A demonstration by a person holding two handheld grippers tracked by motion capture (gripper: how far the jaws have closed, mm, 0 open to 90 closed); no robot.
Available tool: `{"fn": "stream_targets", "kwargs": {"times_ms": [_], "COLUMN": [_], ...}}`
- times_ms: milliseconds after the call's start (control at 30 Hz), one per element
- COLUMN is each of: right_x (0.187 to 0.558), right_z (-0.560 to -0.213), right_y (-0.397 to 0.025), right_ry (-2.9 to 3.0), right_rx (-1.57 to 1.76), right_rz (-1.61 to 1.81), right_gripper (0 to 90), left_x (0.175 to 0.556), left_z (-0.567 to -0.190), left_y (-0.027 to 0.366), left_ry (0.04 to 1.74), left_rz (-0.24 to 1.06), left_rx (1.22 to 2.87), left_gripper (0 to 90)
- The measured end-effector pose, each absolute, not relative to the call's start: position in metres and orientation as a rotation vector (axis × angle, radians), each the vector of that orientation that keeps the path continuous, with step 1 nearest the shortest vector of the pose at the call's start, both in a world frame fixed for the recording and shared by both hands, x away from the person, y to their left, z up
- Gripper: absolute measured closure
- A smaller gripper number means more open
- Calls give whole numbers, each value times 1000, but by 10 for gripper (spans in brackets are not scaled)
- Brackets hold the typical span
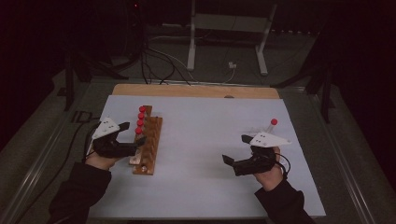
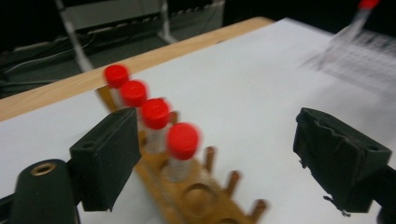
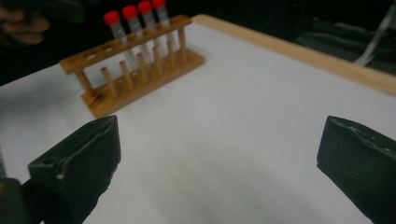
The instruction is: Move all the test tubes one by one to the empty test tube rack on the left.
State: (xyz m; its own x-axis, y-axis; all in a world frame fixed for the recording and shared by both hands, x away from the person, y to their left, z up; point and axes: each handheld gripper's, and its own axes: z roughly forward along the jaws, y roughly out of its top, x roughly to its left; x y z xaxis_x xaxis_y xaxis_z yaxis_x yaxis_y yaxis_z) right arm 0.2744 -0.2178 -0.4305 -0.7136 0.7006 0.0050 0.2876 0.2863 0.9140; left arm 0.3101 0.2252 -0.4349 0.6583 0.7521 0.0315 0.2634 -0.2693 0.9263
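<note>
A wooden tube rack lies on the white sheet at the left, with several red-capped tubes standing in its far holes. My left gripper is open at the rack's left side, its fingertips over the rack. In the left gripper view the nearest red cap and the rack show between the wide-apart jaws of the left gripper. My right gripper is open over bare sheet at the right, holding nothing. One loose red-capped tube lies behind it. The right gripper view shows the rack far off beyond the open right gripper.
The white sheet covers a wooden board whose far edge shows. Cables and a white stand sit on the floor beyond the table. A hand shows at the top left of the right gripper view.
</note>
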Motion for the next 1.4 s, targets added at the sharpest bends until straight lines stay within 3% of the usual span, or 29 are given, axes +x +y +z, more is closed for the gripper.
{"fn": "stream_targets", "kwargs": {"times_ms": [167,600,1033,1267,1400], "right_x": [277,308,345,358,362], "right_z": [-420,-408,-439,-462,-470], "right_y": [-231,-287,-346,-357,-359], "right_ry": [2117,1993,1902,1894,1895], "right_rx": [875,990,1159,1263,1290], "right_rz": [1435,1333,1235,1142,1142], "right_gripper": [0,0,0,71,177], "left_x": [293,280,280,280,281], "left_z": [-431,-433,-436,-437,-438], "left_y": [219,212,211,210,210], "left_ry": [732,655,657,660,661], "left_rz": [527,475,459,458,459], "left_rx": [1825,1846,1854,1860,1859], "left_gripper": [26,20,21,21,21]}}
